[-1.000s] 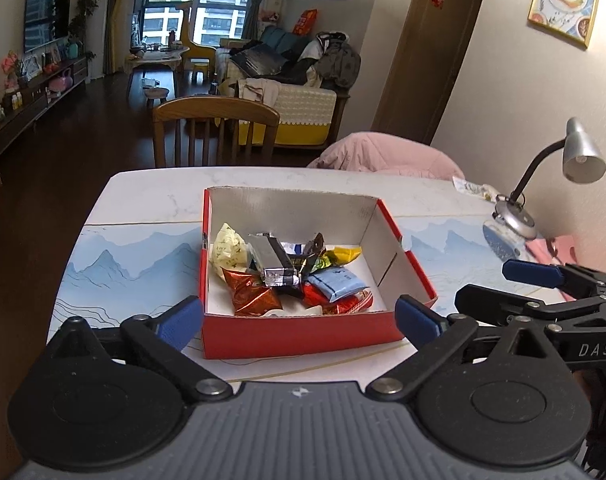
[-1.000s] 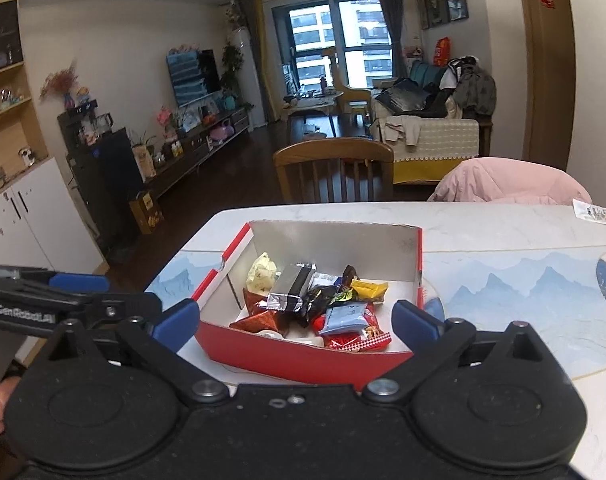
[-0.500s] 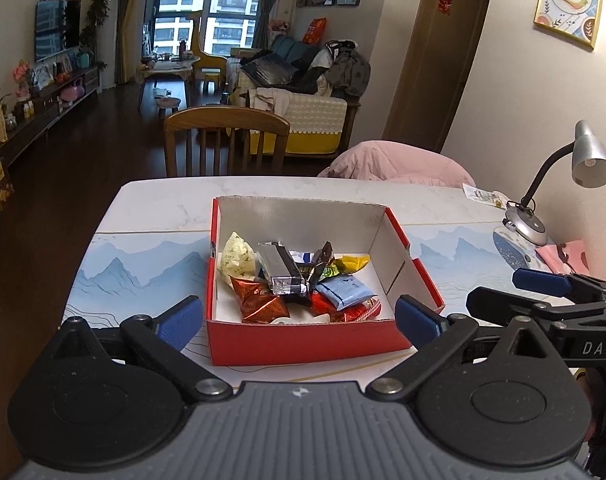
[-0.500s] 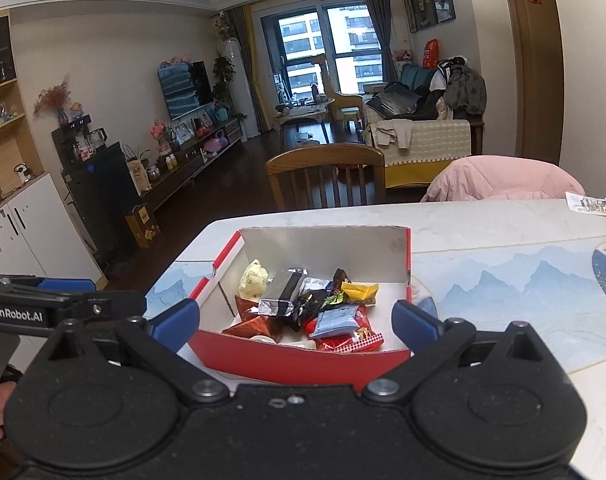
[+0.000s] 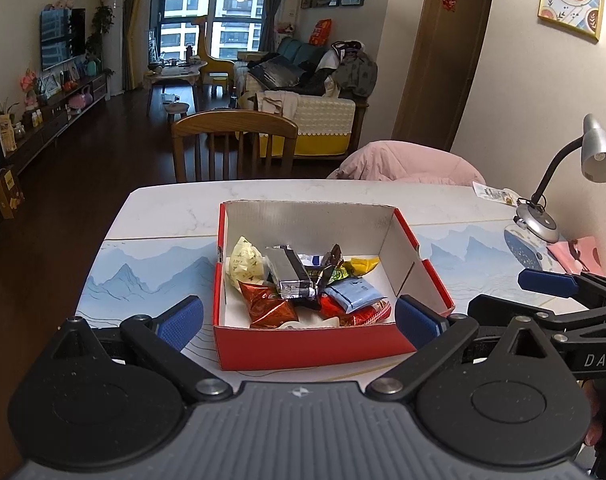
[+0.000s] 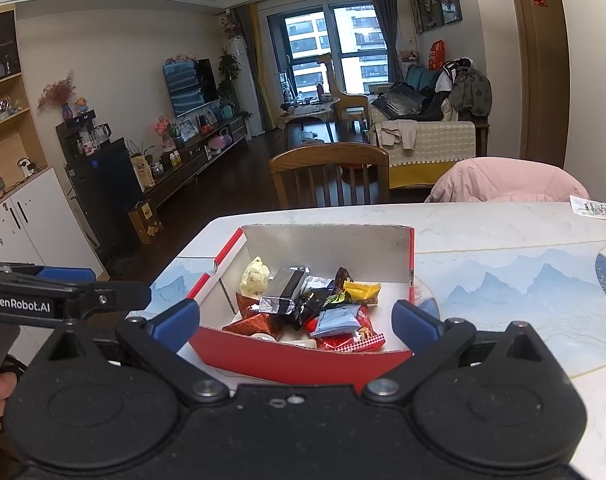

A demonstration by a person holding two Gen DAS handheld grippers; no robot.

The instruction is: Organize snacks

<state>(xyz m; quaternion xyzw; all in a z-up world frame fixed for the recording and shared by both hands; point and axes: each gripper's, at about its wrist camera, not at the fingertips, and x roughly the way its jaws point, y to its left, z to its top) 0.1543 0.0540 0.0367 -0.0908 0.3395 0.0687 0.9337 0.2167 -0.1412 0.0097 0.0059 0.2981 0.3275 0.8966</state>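
Dim indoor light, brightest at the window [image 5: 213, 12]; sharp focus, strong fisheye bending at edges.

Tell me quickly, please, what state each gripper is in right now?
Left gripper: open, holding nothing.
Right gripper: open, holding nothing.

One box [image 5: 303, 346], roughly ten snacks [image 5: 291, 272]

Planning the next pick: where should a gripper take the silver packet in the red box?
Probably across the silver packet's narrow width at mid-length, coming from above: it lies on top of the pile in the red box, long and flat, its sides unobstructed.
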